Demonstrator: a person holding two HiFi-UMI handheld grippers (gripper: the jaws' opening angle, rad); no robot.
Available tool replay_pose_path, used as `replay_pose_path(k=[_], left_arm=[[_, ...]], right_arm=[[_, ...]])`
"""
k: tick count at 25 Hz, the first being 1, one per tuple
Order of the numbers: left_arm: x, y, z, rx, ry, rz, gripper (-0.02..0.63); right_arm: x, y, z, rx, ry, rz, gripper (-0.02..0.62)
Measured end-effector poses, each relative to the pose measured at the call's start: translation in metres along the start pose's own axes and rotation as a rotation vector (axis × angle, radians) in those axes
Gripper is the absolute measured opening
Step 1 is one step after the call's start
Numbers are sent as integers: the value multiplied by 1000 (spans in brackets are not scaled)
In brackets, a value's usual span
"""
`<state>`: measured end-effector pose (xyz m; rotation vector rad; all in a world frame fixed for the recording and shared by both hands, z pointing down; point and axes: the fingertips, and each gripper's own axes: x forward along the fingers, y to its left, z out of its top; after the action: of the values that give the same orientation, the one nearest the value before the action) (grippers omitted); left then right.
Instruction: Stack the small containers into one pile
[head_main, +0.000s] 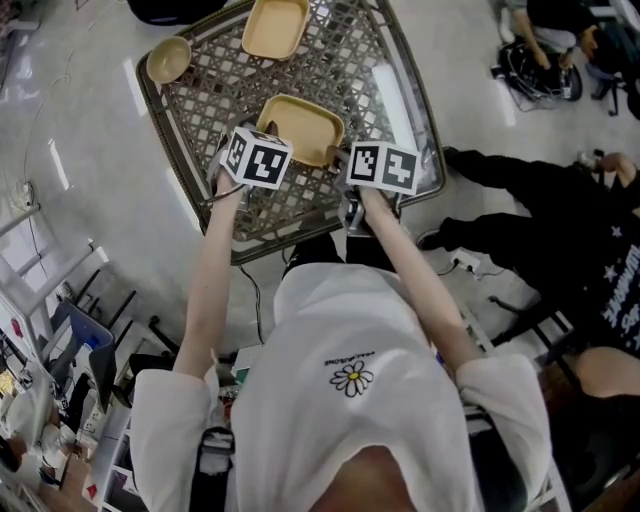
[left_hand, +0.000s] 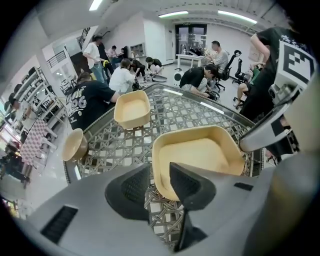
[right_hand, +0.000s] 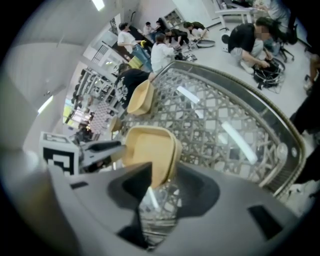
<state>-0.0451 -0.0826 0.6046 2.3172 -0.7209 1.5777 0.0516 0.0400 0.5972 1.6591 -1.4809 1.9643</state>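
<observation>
**Both jaws slack at the ends of the near tray**

The near rectangular tray (head_main: 300, 128) sits flat on the glass-topped woven worktop (head_main: 200, 110), at the side nearest the person. From the right gripper view its edge shows what looks like two rims, so it may already be two trays nested.

The left hand-held gripper (left_hand: 157, 175) and the right hand-held gripper (right_hand: 164, 172) stand at opposite ends of it. Both are released: each has its jaws apart with the tray's rim in the gap, and no pad presses on it.

A second rectangular tray (head_main: 274, 26) lies at the far edge, and a small round bowl (head_main: 168, 59) at the far left corner, both well apart from the near tray.

If the grippers are backing off, they should probably pull straight out along their own lines, so that neither jaw catches the rim and skids the tray over the glass. If they are taking hold, both should close together and lift level, since a lopsided pull could tip the tray.
</observation>
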Motion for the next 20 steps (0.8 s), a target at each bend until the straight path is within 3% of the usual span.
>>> replay_pose_path(k=[5, 8, 14, 17, 20], left_arm=[[-9, -1, 0, -27, -26, 9, 146], [-27, -4, 7, -87, -73, 1, 146], [-79, -2, 42, -264, -219, -7, 144], [-111, 4, 57, -401, -329, -2, 144], [-139, 12, 69, -532, -457, 14, 144]], right_arm=[[-10, -7, -2, -17, -28, -17, 147], [-24, -1, 0, -58, -58, -15, 147], [-61, 51, 29, -163, -176, 195, 146], [-88, 75, 49, -307, -283, 241, 143], [-122, 104, 68, -449, -395, 353, 132]])
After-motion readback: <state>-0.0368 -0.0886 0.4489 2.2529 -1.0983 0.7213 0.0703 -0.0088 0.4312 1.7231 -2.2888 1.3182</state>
